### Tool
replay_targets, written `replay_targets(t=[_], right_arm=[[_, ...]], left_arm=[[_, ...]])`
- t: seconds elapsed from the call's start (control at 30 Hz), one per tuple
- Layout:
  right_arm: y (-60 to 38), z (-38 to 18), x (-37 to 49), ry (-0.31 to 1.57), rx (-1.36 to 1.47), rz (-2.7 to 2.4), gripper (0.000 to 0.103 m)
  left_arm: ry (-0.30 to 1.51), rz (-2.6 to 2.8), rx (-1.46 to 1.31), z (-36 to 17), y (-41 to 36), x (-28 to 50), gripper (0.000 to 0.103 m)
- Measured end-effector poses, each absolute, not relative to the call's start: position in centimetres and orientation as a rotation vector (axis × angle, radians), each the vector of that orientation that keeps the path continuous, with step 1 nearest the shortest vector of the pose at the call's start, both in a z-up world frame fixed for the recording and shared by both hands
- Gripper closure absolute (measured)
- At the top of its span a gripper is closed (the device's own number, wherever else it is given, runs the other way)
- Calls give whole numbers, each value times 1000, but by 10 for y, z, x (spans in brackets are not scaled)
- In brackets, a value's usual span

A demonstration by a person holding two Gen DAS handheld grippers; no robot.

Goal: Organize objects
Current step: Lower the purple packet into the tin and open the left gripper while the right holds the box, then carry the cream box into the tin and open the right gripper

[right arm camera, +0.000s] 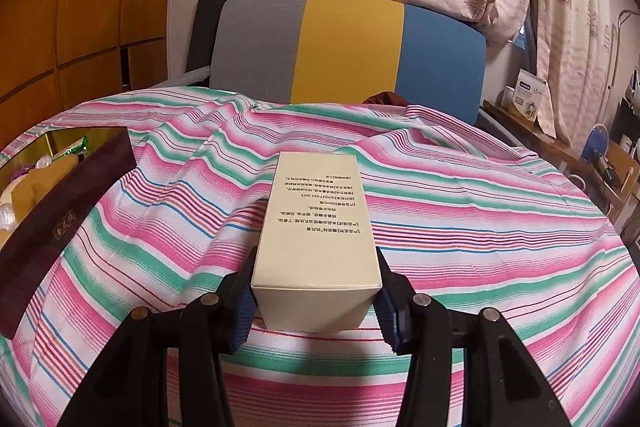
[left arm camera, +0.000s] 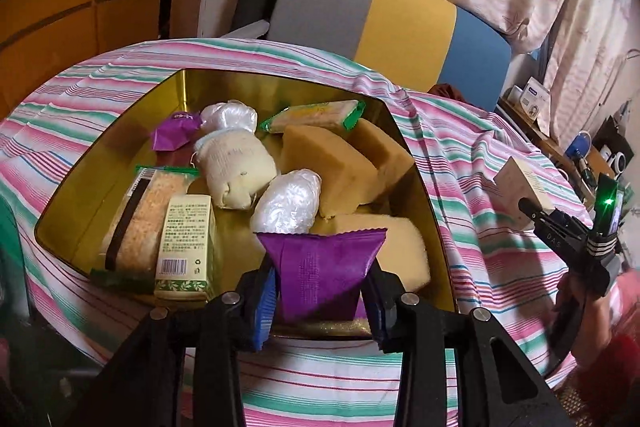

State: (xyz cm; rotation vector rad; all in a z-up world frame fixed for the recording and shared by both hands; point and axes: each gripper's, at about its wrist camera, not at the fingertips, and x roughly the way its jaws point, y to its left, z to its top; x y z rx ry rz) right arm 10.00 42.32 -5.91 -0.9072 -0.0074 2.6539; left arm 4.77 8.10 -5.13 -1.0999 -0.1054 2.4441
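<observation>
Purple packet (left arm camera: 320, 267) pinched in left gripper (left arm camera: 320, 301), over box (left arm camera: 120, 147) near six o'clock: ease open there. Right gripper (right arm camera: 316, 307) clamps carton (right arm camera: 316, 227).

You can read "DAS" on the black body of the right gripper (left arm camera: 528, 211). The cream box (right arm camera: 316, 227) carries Chinese print with "2023" in one line. The small green box (left arm camera: 186, 247) shows a barcode and unreadable Chinese text.
</observation>
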Motion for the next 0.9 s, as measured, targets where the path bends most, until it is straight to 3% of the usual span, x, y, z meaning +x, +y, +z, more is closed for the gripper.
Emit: replay_targets(t=[0.13, 0.23, 0.37, 0.53, 0.8, 0.9], right_arm=[[422, -60, 100, -6, -910, 2655, 52], [421, -60, 101, -5, -908, 2657, 52], [418, -59, 102, -1, -905, 2662, 52], [418, -57, 104, 44, -907, 2670, 52], [395, -50, 111, 267, -912, 2765, 52], [378, -45, 110, 309, -913, 2812, 52]], left_arm=[[-104, 2448, -1098, -52, 82, 49, 60], [-121, 2463, -1088, -51, 78, 52, 53], [-162, 2517, -1050, -45, 69, 56, 32], [-168, 2557, -1001, -38, 62, 59, 32], [-164, 2589, -1042, -41, 60, 58, 13], [-164, 2598, -1042, -41, 58, 59, 11]])
